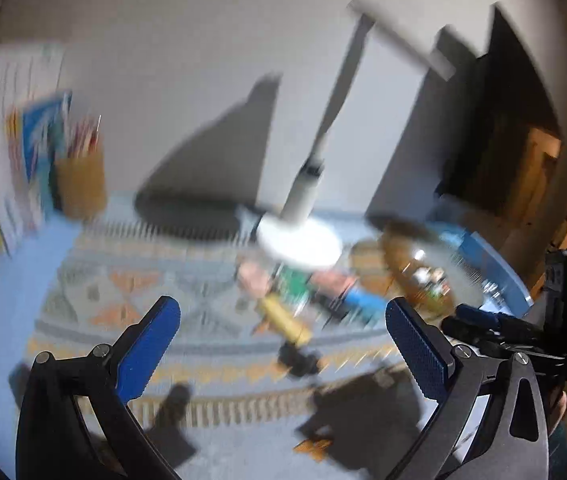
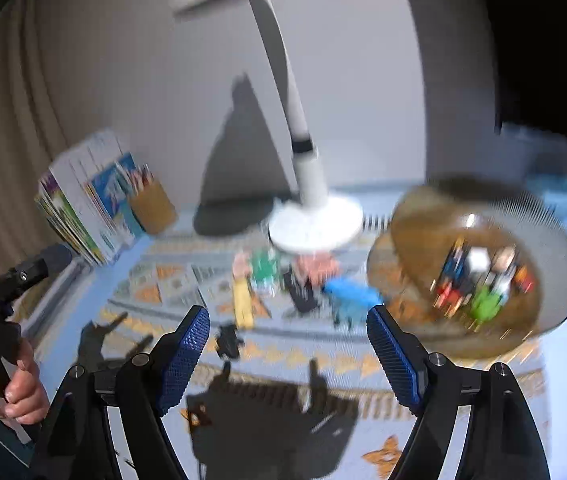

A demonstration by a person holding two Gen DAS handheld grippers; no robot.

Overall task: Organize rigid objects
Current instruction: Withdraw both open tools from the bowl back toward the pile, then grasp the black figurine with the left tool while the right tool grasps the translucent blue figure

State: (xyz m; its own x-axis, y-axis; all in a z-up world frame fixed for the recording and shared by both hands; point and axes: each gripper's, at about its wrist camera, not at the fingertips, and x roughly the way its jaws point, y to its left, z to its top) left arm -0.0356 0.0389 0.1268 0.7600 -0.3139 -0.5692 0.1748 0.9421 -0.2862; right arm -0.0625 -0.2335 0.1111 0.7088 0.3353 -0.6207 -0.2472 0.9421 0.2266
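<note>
Both views are motion-blurred. Small blocky toy figures lie on a patterned mat [image 2: 171, 284]: a yellow one [image 2: 242, 304], a green one [image 2: 266, 270], a pink one [image 2: 317, 266], a blue one [image 2: 349, 298] and a small black one [image 2: 228, 340]. In the left wrist view the yellow figure [image 1: 285, 318] and the black figure [image 1: 299, 360] lie ahead. A brown bowl [image 2: 423, 220] at the right holds several more figures. My left gripper [image 1: 283, 344] is open and empty above the mat. My right gripper [image 2: 287, 356] is open and empty, just short of the figures.
A white desk lamp [image 2: 315, 216] stands behind the figures. Books [image 2: 79, 208] and a brown pencil cup [image 2: 153, 208] stand at the back left against the wall. The bowl also shows in the left wrist view [image 1: 399, 256], near the table's blue right edge [image 1: 503, 264].
</note>
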